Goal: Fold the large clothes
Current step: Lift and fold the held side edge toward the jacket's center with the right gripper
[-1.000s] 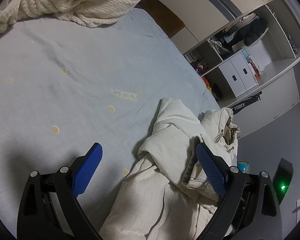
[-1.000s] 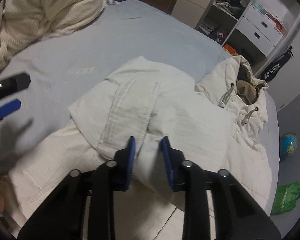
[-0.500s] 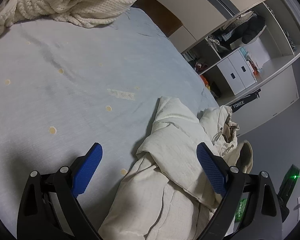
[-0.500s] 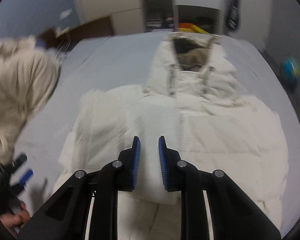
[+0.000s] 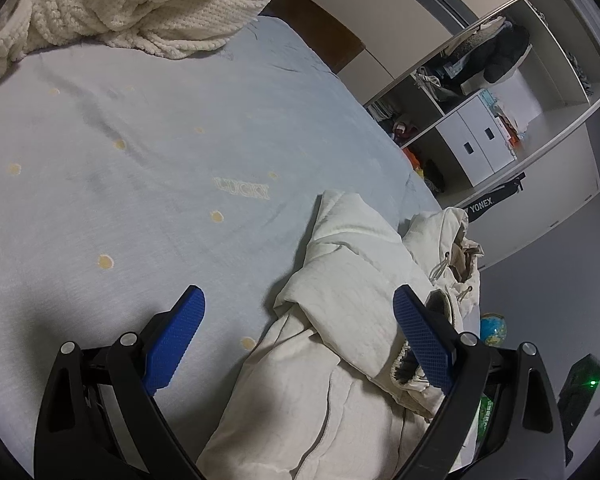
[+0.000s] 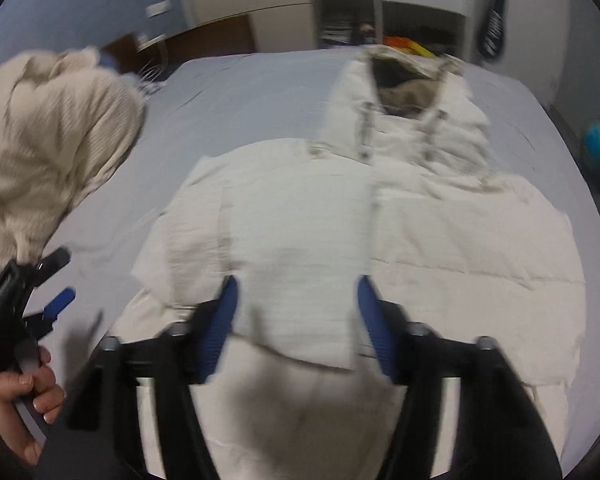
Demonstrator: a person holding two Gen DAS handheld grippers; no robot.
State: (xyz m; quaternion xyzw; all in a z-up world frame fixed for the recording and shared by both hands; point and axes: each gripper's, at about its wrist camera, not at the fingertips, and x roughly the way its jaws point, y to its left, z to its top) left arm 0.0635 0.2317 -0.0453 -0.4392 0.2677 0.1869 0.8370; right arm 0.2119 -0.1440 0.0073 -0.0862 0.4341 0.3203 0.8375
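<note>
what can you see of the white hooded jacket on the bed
The jacket is off-white and looks like padded, quilted fabric. It lies spread on the pale blue bedsheet, hood at the far end showing a tan lining and drawcords. One sleeve is folded across the front. The right gripper hangs open over that sleeve; the left gripper is open at its edge, gripping nothing.

Dim, cool indoor light, fisheye-bent edges; left wrist view sharp, right wrist view motion-blurred.

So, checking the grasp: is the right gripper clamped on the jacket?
No, the right gripper is open, blue pads spread wide apart above the cream jacket.
</note>
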